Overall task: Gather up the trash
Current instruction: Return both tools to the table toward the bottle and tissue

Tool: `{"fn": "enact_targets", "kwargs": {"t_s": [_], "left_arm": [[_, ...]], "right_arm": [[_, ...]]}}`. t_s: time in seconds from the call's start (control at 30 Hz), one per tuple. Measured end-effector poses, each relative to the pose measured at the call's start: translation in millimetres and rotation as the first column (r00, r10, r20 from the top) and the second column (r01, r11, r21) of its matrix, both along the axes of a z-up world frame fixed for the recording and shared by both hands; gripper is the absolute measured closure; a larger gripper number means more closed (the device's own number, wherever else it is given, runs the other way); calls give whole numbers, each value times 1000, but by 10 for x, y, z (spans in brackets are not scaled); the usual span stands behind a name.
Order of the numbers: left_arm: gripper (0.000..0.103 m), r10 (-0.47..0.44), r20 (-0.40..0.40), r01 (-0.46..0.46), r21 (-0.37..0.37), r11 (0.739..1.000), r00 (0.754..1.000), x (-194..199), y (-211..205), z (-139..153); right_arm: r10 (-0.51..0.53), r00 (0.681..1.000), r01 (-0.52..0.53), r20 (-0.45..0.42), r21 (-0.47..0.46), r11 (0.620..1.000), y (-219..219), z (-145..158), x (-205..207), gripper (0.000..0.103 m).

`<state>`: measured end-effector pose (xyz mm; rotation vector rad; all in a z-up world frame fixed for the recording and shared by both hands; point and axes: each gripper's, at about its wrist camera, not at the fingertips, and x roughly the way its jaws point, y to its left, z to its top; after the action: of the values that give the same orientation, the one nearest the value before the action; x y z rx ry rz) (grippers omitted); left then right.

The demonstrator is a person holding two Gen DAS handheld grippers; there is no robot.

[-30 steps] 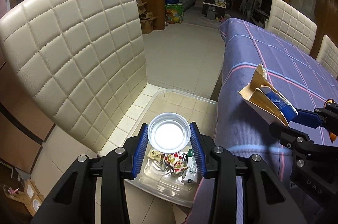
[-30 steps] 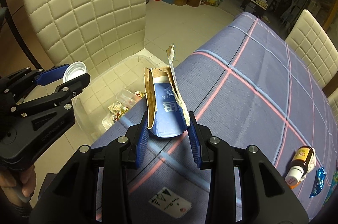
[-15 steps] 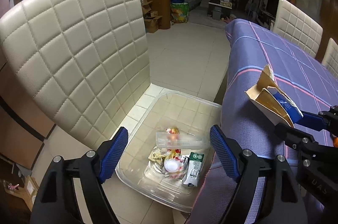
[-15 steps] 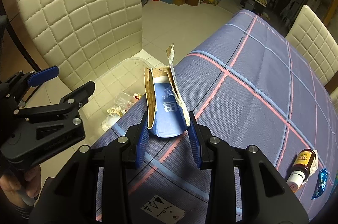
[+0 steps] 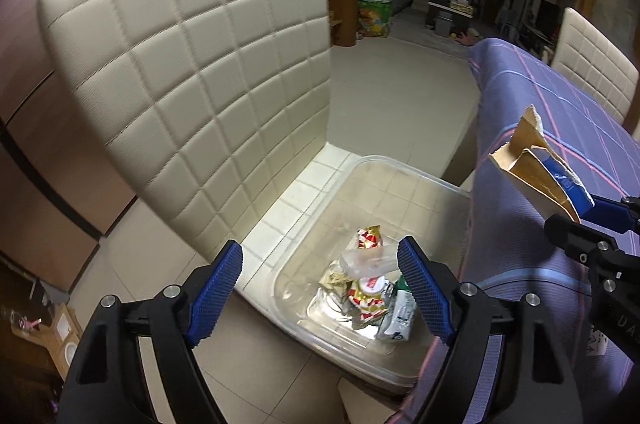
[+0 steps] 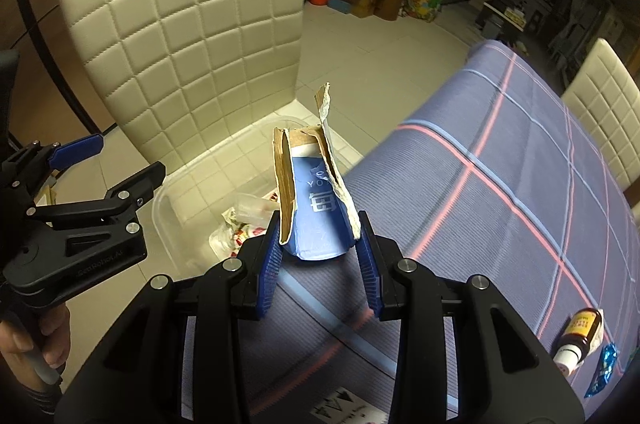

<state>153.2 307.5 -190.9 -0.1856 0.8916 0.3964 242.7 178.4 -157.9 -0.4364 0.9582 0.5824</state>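
My left gripper point(image 5: 320, 288) is open and empty, above a clear plastic bin point(image 5: 404, 176) that sits on a cream chair seat. In the bin lie a clear plastic cup point(image 5: 366, 260) and several wrappers point(image 5: 366, 304). My right gripper point(image 6: 318, 252) is shut on a torn blue and brown cardboard box point(image 6: 314, 204), held over the table's edge beside the bin point(image 6: 176, 196). The box also shows in the left wrist view point(image 5: 544, 168).
A cream quilted chair point(image 5: 192, 64) backs the bin. The table with a purple striped cloth point(image 6: 500, 164) holds a small brown bottle point(image 6: 580, 336) and a blue wrapper point(image 6: 602, 370) at the right. Another cream chair point(image 6: 604, 112) stands beyond the table.
My left gripper opened and let go of the clear cup, which fell into the bin. My right gripper moved the cardboard box closer to the bin.
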Motion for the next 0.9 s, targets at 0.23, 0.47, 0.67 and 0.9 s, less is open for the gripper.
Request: {"fn": "enact_targets", "kwargs": {"t_s": [0.23, 0.47, 0.67, 0.9], "left_arm": [[25, 53, -6, -53, -27, 998, 999, -54, 132, -8], [25, 29, -9, -29, -42, 999, 1000, -33, 56, 8], [25, -29, 1, 29, -40, 999, 1000, -46, -191, 97], [25, -110, 36, 112, -61, 992, 993, -37, -571, 288]], "right_arm": [[19, 999, -21, 44, 41, 999, 87, 87, -101, 35], [-6, 999, 5, 49, 21, 1000, -54, 92, -98, 35], [-67, 997, 67, 44, 18, 998, -420, 97, -146, 36], [-190, 981, 189, 51, 24, 982, -1125, 157, -189, 38]]}}
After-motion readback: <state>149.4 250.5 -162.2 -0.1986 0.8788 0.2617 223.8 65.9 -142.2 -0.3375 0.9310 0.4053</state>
